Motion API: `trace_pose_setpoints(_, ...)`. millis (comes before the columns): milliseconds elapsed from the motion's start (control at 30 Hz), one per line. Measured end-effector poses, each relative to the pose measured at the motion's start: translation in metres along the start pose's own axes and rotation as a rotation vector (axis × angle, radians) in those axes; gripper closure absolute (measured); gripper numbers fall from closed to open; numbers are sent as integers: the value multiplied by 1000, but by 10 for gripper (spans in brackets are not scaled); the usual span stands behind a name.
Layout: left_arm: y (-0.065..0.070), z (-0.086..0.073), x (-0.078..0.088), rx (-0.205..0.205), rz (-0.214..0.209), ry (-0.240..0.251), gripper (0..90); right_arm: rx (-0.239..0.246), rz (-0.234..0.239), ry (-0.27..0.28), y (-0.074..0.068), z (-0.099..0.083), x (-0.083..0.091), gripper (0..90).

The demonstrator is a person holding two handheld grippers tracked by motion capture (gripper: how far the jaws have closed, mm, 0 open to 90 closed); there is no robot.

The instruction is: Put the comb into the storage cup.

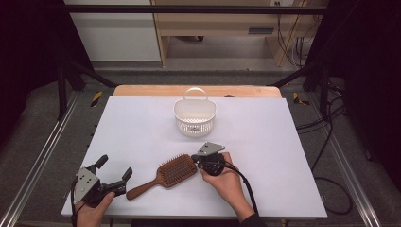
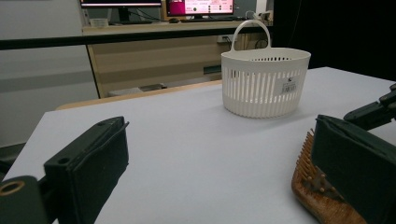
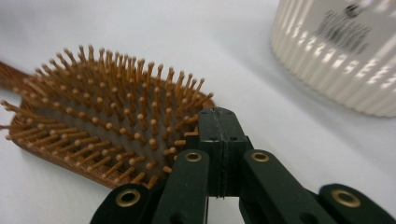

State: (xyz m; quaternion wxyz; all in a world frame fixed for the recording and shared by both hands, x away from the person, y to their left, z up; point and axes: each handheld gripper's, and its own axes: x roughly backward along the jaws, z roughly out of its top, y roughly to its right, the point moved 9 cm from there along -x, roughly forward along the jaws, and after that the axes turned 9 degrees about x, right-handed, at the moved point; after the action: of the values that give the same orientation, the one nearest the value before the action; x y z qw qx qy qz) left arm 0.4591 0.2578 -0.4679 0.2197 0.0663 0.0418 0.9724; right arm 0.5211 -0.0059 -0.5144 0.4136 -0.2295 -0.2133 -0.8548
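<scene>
A brown wooden hairbrush (image 1: 175, 171) lies bristles up on the white table, its handle pointing to the lower left. My right gripper (image 1: 195, 157) is shut, with its tips at the rounded end of the brush head. In the right gripper view the jaws (image 3: 222, 114) are pressed together with nothing between them, right at the rim of the hairbrush (image 3: 102, 121). Near the table's front left corner my left gripper (image 1: 115, 166) stands open, just left of the handle's end. From the left gripper view the open left gripper (image 2: 219, 126) has only table between its jaws, and the hairbrush (image 2: 313, 186) shows partly behind the right jaw.
A white slotted basket (image 1: 195, 116) with a loop handle stands behind the brush at mid table; the basket (image 2: 264, 84) and basket (image 3: 341, 51) also show ahead of each gripper. The white tabletop (image 1: 265, 142) ends at a wooden strip at the back. Black frame bars flank the table.
</scene>
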Motion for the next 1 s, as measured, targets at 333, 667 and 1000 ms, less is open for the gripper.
trace_pose_setpoints(333,-4,-2,1,10,41,-28,40,-43,-82,151,22,-11,50,786)
trace_pose_setpoints(667,-1,-7,0,-6,35,-67,40,-125,-218,256,50,-41,103,365)
trace_pose_setpoints(1000,26,-12,-6,-35,-26,-185,49,-139,-377,286,77,-65,139,76)
